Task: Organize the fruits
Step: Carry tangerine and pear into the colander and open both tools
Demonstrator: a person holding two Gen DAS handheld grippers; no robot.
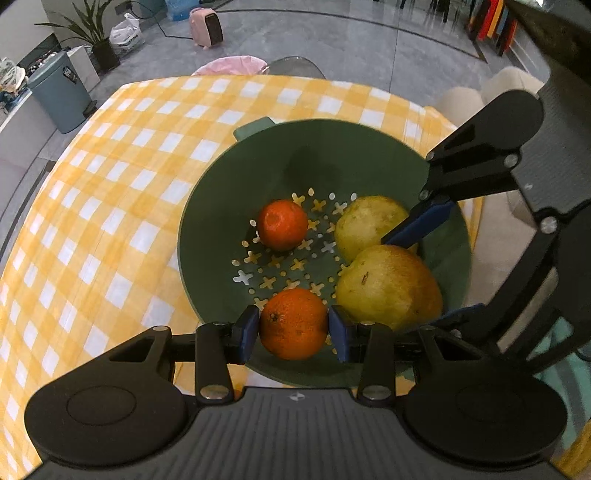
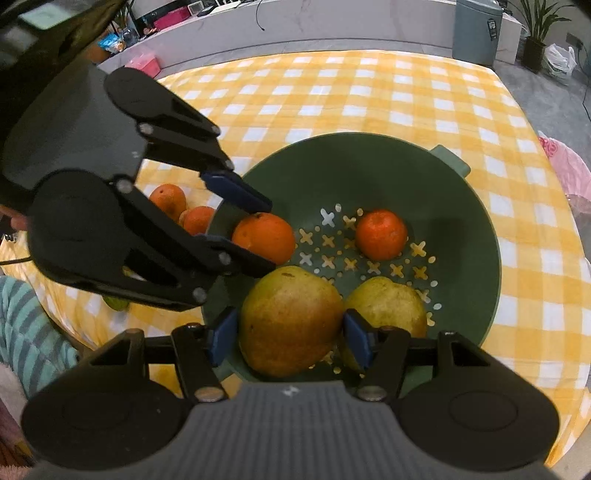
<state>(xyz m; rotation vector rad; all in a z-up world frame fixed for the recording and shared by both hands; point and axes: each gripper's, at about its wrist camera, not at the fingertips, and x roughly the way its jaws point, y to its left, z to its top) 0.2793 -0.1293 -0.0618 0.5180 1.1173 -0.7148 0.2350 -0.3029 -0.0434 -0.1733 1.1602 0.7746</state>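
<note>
A green colander (image 1: 258, 177) (image 2: 472, 236) stands on the yellow checked tablecloth. In it lie a small red-orange tangerine (image 1: 282, 224) (image 2: 382, 234) and a yellow-green pear (image 1: 364, 227) (image 2: 391, 304). My left gripper (image 1: 293, 328) (image 2: 247, 229) is shut on an orange (image 1: 293, 323) (image 2: 264, 236) over the colander's near side. My right gripper (image 2: 290, 336) (image 1: 428, 273) is shut on a larger pear (image 2: 290, 319) (image 1: 388, 286) inside the colander, beside the other pear.
Two more oranges (image 2: 168, 199) (image 2: 197, 219) lie on the cloth (image 1: 110, 206) left of the colander, with a green fruit (image 2: 116, 302) partly hidden under the left gripper. A grey bin (image 1: 61, 92), a pink bin (image 1: 232, 66) and a heater (image 1: 207, 26) stand on the floor beyond the table.
</note>
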